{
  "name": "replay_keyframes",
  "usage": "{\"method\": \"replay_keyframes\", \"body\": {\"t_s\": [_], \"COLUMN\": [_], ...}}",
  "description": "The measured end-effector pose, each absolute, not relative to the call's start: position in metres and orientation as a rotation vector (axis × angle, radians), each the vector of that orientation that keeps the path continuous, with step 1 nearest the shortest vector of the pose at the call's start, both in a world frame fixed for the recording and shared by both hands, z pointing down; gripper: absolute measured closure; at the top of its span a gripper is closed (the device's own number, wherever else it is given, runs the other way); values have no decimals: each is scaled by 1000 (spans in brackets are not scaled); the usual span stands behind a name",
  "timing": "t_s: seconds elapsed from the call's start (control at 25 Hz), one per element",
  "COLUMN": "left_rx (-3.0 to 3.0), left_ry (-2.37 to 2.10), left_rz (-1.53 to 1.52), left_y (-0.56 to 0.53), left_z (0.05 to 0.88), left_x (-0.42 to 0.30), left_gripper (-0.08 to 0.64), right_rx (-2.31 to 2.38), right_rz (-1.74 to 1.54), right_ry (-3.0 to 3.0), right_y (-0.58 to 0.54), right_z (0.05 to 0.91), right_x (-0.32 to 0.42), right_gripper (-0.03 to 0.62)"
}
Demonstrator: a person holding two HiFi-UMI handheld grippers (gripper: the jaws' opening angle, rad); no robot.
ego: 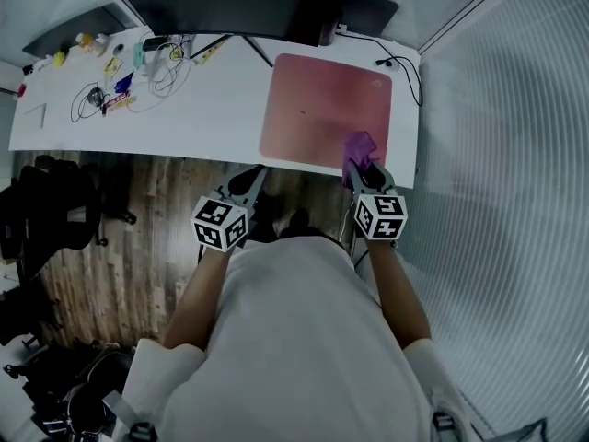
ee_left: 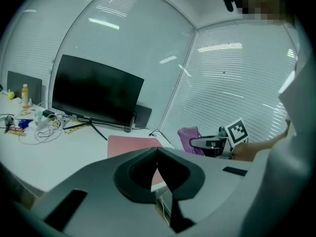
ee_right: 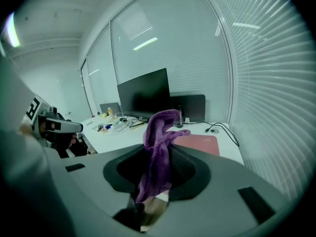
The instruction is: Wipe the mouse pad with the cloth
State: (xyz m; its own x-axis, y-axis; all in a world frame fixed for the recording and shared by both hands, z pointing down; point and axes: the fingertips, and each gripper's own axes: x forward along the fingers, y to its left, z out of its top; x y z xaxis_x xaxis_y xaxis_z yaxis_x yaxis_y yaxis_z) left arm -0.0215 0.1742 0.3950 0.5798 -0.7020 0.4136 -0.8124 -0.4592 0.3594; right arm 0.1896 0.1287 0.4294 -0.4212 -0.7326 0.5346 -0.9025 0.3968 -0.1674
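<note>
White worktop (ego: 212,109) runs 9 to 3 o'clock under a dark monitor (ego: 221,3), with wooden floor (ego: 120,238) below its near edge and a tangle of cables (ego: 138,72) toward 10 o'clock. Lying flat at the worktop's right end is the pink mouse pad (ego: 322,109). It is close to square, its slightly longer side following the near edge from 9 to 3 o'clock.

At the pad's 5 o'clock corner the right claw (ego: 366,175) is clamped on the purple cloth (ego: 359,150). The cloth is bunched into a narrow strip that points toward 12 o'clock over the pad; whether it touches the pad I cannot tell. The right gripper view shows this claw (ee_right: 159,149) pinched tight on the cloth (ee_right: 160,122) — its long axis runs upright between the jaws, the top flopping toward 1 o'clock and a tail hanging toward 6.

Near the pad's 7 o'clock corner, the left claw (ego: 247,184) sits at the worktop's edge; its own view shows it (ee_left: 157,152) closed tip to tip, holding nothing.
</note>
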Motion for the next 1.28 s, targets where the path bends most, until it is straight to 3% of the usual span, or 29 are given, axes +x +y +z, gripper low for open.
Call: {"method": "replay_keyframes", "body": {"t_s": [0.6, 1.28], "left_rx": [2470, 2504], "left_ry": [-1180, -1154], "left_rz": [308, 272], "left_y": [176, 163], "left_z": [336, 326], "left_x": [-60, -78], "left_gripper": [543, 543], "right_rx": [1605, 1629], "right_rz": [500, 478], "right_ry": [-2328, -2351], "right_y": [150, 143], "right_z": [354, 334], "right_x": [200, 178], "right_gripper": [460, 460]}}
